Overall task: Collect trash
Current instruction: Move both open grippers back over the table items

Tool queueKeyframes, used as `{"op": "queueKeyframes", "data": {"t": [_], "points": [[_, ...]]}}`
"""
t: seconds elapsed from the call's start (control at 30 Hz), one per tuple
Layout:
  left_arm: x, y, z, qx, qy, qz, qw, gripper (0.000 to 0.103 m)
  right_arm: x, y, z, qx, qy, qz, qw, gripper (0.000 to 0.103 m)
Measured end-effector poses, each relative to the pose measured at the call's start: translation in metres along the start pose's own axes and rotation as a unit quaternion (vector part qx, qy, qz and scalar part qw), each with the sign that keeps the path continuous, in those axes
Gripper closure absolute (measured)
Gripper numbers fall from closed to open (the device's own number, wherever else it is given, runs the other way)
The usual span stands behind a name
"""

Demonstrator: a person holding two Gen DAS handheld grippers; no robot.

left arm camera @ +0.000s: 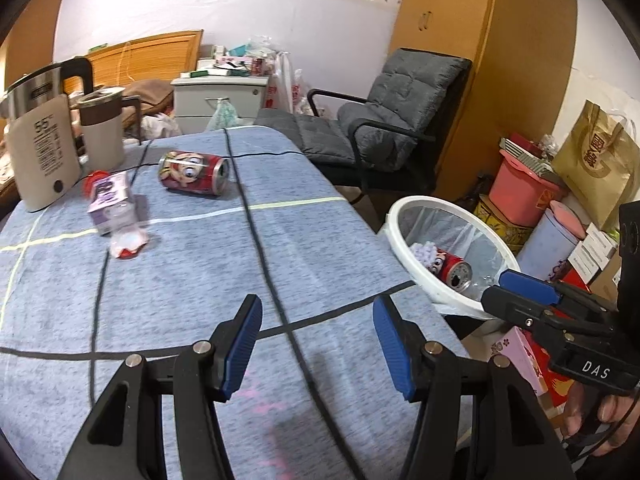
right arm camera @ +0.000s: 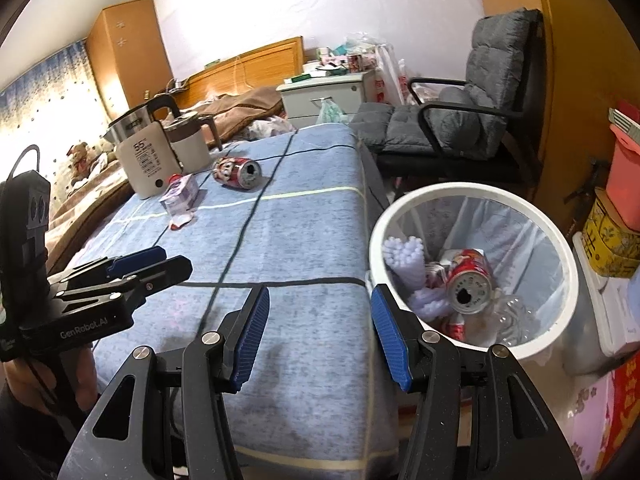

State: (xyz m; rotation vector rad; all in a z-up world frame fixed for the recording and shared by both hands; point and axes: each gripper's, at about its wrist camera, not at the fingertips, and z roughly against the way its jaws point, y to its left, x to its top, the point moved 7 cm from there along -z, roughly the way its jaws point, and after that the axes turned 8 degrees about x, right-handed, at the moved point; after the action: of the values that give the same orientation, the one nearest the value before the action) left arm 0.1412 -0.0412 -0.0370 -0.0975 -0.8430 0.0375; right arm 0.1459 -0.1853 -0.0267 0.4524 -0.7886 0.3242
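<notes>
A red can [left arm camera: 195, 172] lies on its side on the blue tablecloth [left arm camera: 200, 288], far middle. A purple carton [left arm camera: 110, 202] with a crumpled white-red wrapper [left arm camera: 127, 243] lies left of it. Both show in the right wrist view: can [right arm camera: 237, 173], carton [right arm camera: 179, 196]. A white trash bin [right arm camera: 472, 196] stands right of the table and holds a red can [right arm camera: 469, 284], white foam [right arm camera: 404, 260] and clear plastic. My left gripper [left arm camera: 318, 346] is open and empty over the near table. My right gripper [right arm camera: 320, 336] is open and empty at the table's near right edge beside the bin.
A kettle [left arm camera: 38, 144] and a beige jug [left arm camera: 102, 126] stand at the table's far left. A grey chair [left arm camera: 392, 120] stands beyond the bin [left arm camera: 404, 216]. Boxes, a pink bucket [left arm camera: 520, 188] and bags crowd the floor at right.
</notes>
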Motion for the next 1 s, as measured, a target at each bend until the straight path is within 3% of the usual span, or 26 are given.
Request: {"op": "queueKeyframes", "data": {"t": [0.6, 1.0], "points": [[0.001, 0.069, 0.01, 0.066, -0.009, 0.044, 0.9968, 0.043, 0.016, 0.044, -0.033, 0.041, 0.023, 0.053, 0.998, 0.049], [0.017, 0.117, -0.005, 0.103, -0.009, 0.067, 0.9923, 0.043, 0.037, 0.06, -0.077, 0.058, 0.045, 0.08, 0.994, 0.049]]}}
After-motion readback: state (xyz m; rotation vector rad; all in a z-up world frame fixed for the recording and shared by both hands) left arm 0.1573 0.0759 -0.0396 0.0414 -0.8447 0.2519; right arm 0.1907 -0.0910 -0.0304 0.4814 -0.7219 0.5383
